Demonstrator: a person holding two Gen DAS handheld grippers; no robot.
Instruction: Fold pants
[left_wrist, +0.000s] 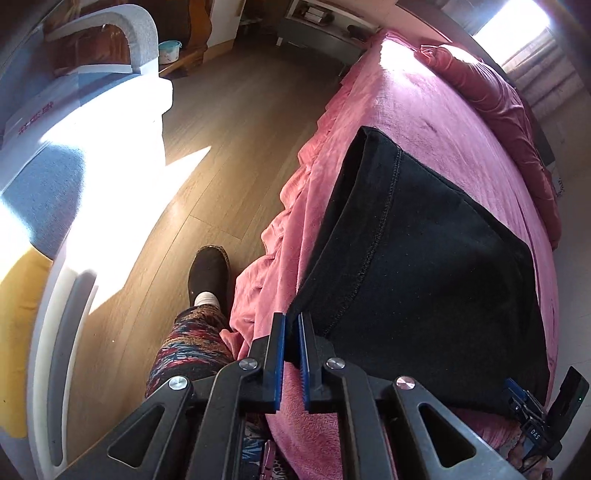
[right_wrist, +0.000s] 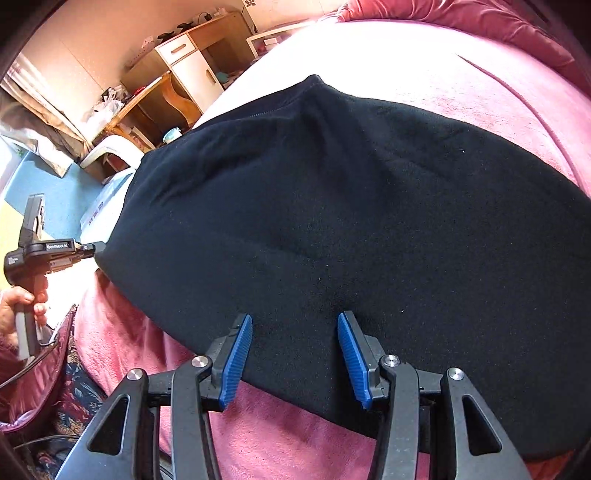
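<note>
Our left claw (left_wrist: 291, 321) pinches a corner of the black pants (left_wrist: 424, 266) on the pink bed (left_wrist: 424, 103); our right claw (right_wrist: 295, 325) hovers half-wide over them, gripping nothing

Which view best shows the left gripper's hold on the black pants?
The left wrist view: the left gripper has its blue fingers closed on the near corner of the black pants. The right wrist view shows that gripper only small and from the side, at the pants' edge.
</note>
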